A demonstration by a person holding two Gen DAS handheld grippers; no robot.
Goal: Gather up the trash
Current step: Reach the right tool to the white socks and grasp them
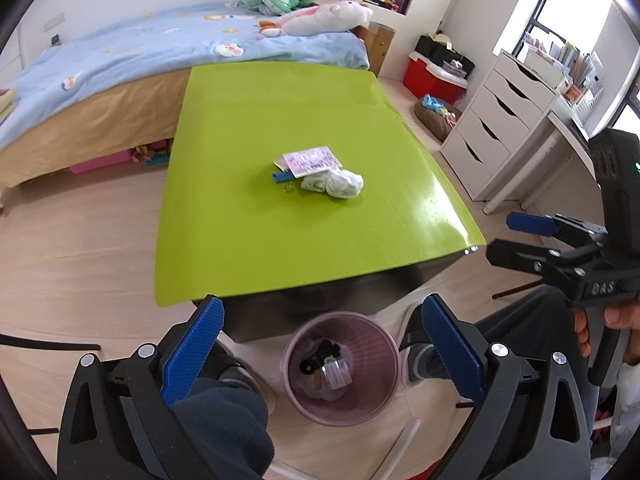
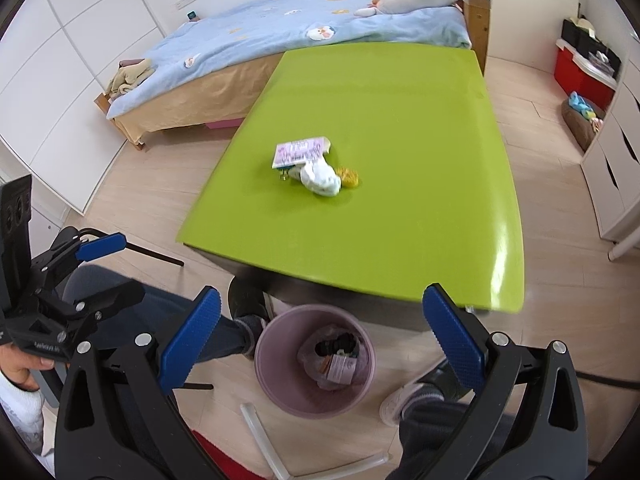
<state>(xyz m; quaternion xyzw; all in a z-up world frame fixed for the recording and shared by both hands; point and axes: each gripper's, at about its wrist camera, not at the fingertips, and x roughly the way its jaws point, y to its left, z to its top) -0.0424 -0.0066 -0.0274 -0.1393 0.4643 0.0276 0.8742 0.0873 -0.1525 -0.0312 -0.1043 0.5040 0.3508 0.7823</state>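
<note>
On the green table (image 1: 260, 240) (image 2: 400, 220) lies a small heap of trash: a pink printed packet (image 1: 310, 160) (image 2: 300, 152), a crumpled white tissue (image 1: 334, 184) (image 2: 320, 180), a blue clip (image 1: 282, 177) and a yellow scrap (image 2: 348, 176). A pink bin (image 1: 340, 368) (image 2: 316, 364) stands on the floor in front of the table, holding wrappers. My left gripper (image 1: 320, 344) (image 2: 108, 268) hangs open above the bin, nothing between its fingers. My right gripper (image 2: 320, 340) (image 1: 512, 240) is open too, beside the left one, above the bin.
A bed with a blue blanket (image 1: 120, 60) and plush toys (image 1: 320, 16) runs behind the table. White drawers (image 1: 492, 128) and a red box (image 1: 432, 76) stand to the right. The person's legs and shoes (image 1: 416, 356) flank the bin. White tubes (image 2: 264, 436) lie on the floor.
</note>
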